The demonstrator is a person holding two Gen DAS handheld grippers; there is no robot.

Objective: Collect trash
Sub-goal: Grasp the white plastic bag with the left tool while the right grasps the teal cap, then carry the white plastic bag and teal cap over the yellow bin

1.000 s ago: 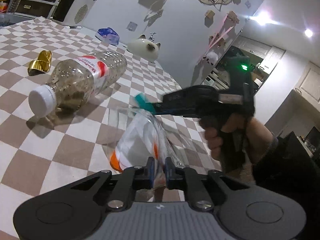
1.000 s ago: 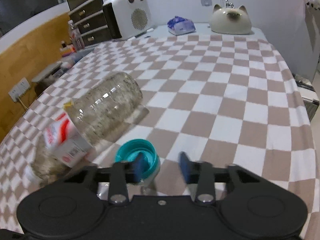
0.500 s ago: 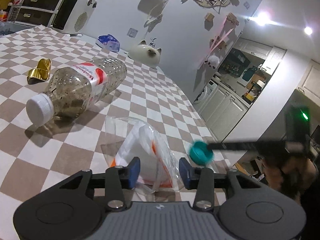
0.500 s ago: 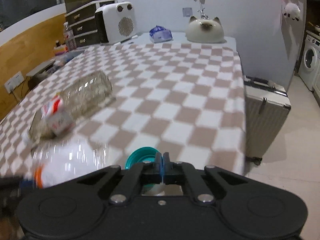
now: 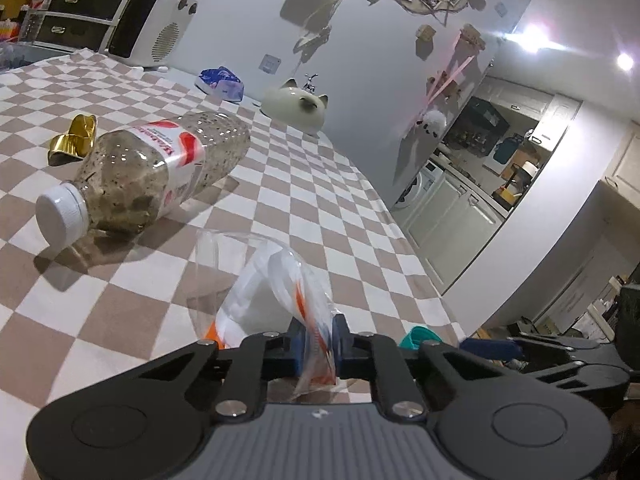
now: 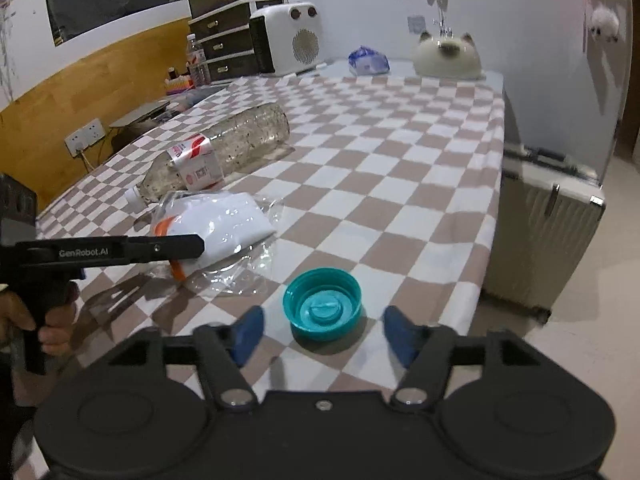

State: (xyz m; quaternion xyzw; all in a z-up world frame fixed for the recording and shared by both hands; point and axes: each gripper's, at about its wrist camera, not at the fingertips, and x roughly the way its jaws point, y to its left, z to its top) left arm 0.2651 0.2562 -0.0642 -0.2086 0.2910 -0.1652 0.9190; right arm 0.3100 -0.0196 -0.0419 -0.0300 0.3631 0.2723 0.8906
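Four items uncollected beside plastic bottle (image 5: pixel 156 168): left claw (image 5: pixel 316 346) closing on bagged pouch (image 5: pixel 272 300), right claw (image 6: pixel 322 334) opening around teal lid (image 6: pixel 322 304) (gold wrapper (image 5: pixel 74 140) untouched).

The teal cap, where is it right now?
In the right wrist view the teal cap lies open side up on the checkered tablecloth near the table's right edge, between the opening pads of the right gripper, right of the plastic bag.

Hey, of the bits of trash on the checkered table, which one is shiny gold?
The crumpled gold foil wrapper, lying beyond the capped end of the plastic bottle. The bottle is clear, the plastic bag clear and white, the cap teal.
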